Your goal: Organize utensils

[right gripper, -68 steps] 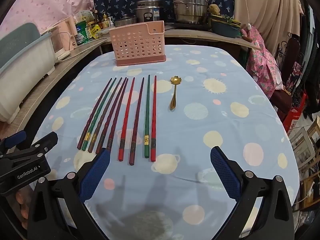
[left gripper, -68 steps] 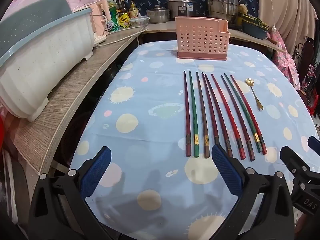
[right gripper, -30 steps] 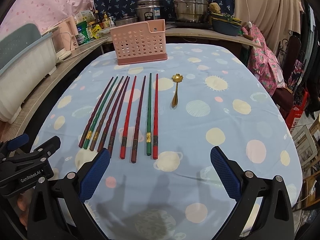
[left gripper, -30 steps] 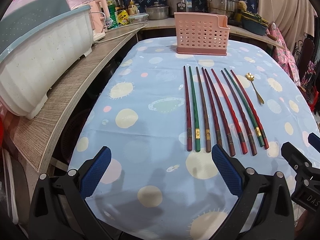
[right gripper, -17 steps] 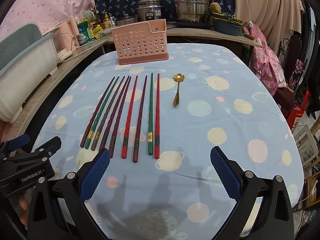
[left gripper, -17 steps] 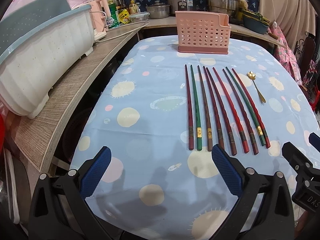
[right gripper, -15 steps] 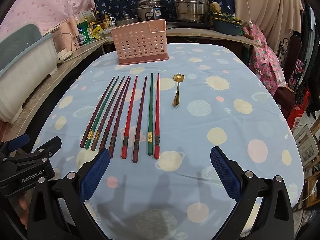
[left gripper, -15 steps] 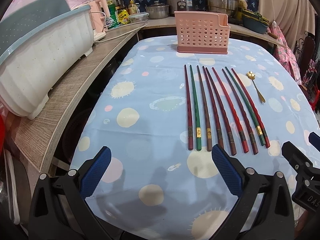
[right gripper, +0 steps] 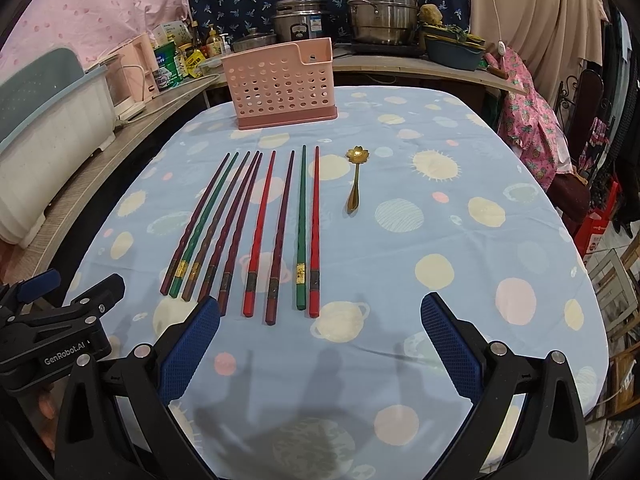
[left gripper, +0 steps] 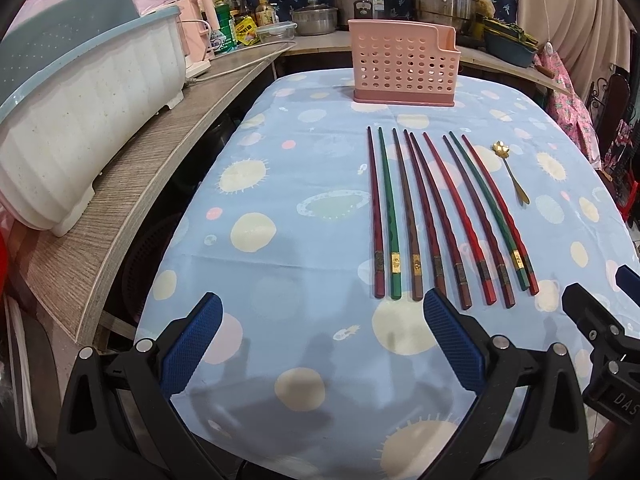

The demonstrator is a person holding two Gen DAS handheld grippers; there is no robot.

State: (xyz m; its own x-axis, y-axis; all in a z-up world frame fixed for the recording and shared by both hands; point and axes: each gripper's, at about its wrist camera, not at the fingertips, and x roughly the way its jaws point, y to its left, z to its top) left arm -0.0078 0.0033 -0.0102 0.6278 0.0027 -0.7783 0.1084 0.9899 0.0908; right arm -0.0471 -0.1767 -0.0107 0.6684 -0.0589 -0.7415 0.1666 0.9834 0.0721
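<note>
Several red, green and brown chopsticks lie side by side on the blue dotted tablecloth. A small gold spoon lies to their right. A pink perforated utensil holder stands upright at the table's far end. My left gripper is open and empty, above the near table edge left of the chopstick ends. My right gripper is open and empty, just short of the chopstick ends.
A white and teal dish tub sits on a wooden counter left of the table. Pots, bottles and a cooker line the back counter. Pink cloth and chairs stand to the right.
Both grippers have drifted slightly over the near table edge. Both stay open. The utensils have not moved.
</note>
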